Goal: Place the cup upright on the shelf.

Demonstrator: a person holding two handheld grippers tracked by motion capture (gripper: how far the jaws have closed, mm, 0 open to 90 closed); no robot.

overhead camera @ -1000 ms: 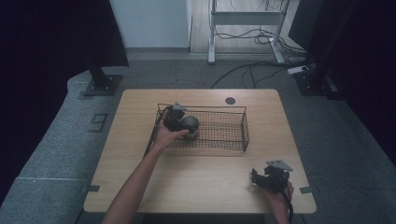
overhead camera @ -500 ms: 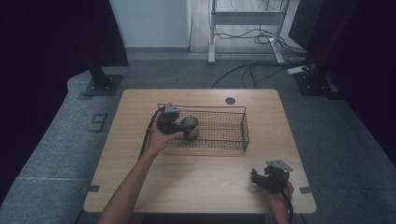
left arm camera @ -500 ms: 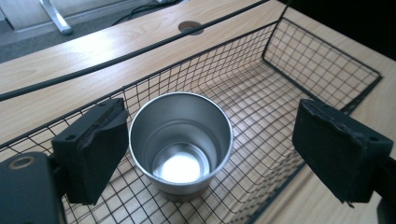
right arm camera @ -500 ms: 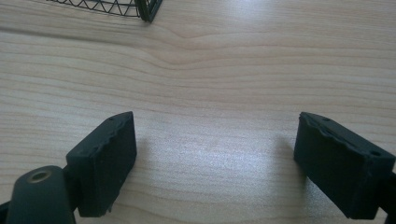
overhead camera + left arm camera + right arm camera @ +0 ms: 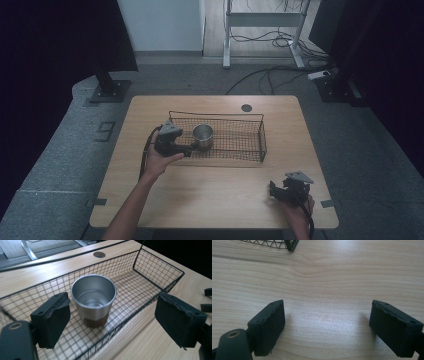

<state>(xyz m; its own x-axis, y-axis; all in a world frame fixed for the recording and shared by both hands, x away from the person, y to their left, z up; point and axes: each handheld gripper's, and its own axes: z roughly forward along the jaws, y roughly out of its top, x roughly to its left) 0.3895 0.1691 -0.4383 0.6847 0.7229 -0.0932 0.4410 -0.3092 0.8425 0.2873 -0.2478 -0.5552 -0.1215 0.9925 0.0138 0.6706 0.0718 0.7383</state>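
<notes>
A steel cup [image 5: 203, 135] stands upright in the left part of a black wire basket [image 5: 262, 141] at the middle of the wooden table. My left gripper [image 5: 188, 149] sits at the basket's near left corner, pointing at the cup. In the left gripper view the cup [image 5: 93, 298] is empty and has a brown base. There the left gripper [image 5: 112, 322] is open, its jaws wide apart and short of the cup, one over the basket mesh [image 5: 140, 282] and one outside it. My right gripper [image 5: 274, 189] rests near the table's front right edge. It is open [image 5: 328, 325] over bare wood.
A round cable hole [image 5: 246, 107] lies behind the basket on the table [image 5: 220, 200]. The basket's near corner [image 5: 292, 245] shows at the top of the right gripper view. Beyond the table are a metal frame [image 5: 265, 20] and floor cables [image 5: 270, 75].
My left gripper has drawn back from the cup, moving left and toward the person, out over the basket's near rim. The cup stayed in place. The right gripper has not moved.
</notes>
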